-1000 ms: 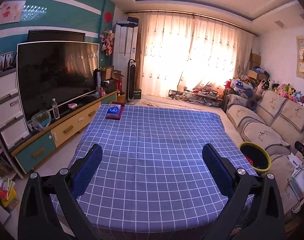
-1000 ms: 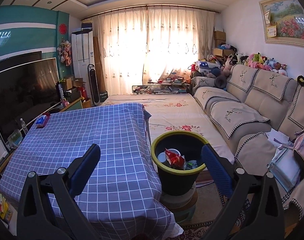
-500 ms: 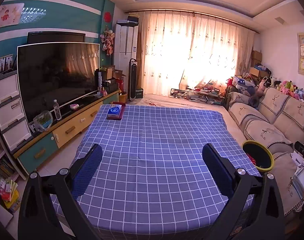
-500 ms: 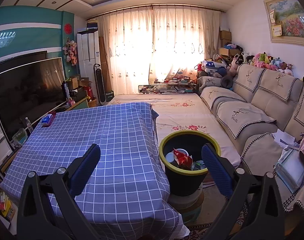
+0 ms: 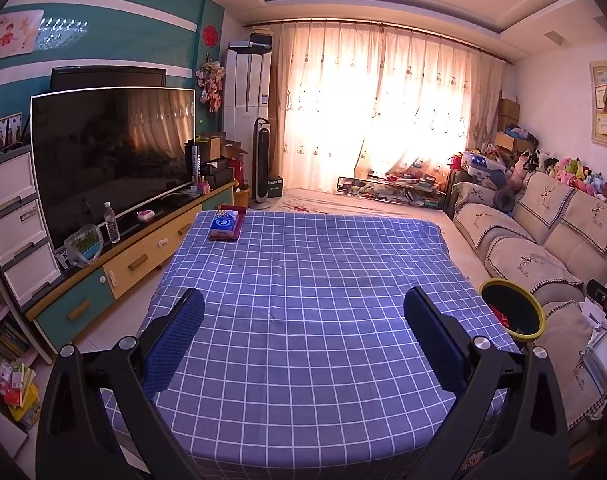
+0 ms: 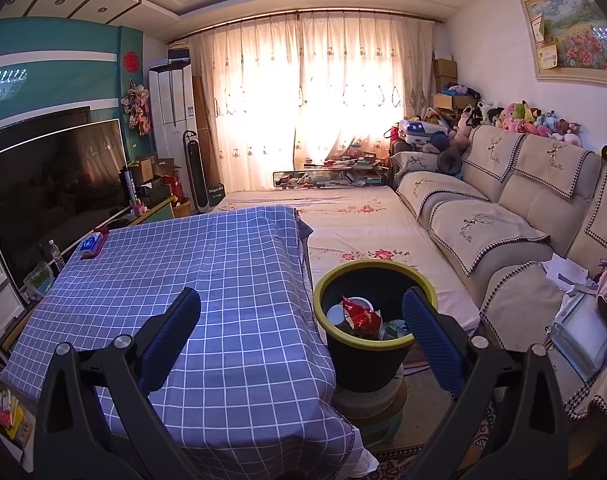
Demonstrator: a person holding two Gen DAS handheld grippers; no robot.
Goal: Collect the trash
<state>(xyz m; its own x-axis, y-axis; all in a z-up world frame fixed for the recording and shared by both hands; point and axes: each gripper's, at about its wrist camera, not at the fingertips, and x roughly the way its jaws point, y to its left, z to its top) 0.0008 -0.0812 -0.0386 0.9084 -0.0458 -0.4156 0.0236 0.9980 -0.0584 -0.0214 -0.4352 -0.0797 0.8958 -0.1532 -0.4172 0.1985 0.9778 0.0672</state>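
Note:
A black trash bin with a yellow rim (image 6: 367,354) stands on a stool to the right of the table and holds a red wrapper (image 6: 359,314) and other trash. It also shows in the left wrist view (image 5: 513,314) at the table's right edge. My left gripper (image 5: 303,332) is open and empty above the near part of the blue checked tablecloth (image 5: 303,264). My right gripper (image 6: 301,332) is open and empty above the table's right edge, its right finger over the bin.
A tissue pack on a red tray (image 5: 225,224) lies at the table's far left corner. A TV (image 5: 111,156) on a low cabinet stands to the left, with a water bottle (image 5: 112,222). A beige sofa (image 6: 503,220) runs along the right.
Both grippers have drifted slightly back and to the left. The bin sits further right in the right wrist view. Both stay open and empty.

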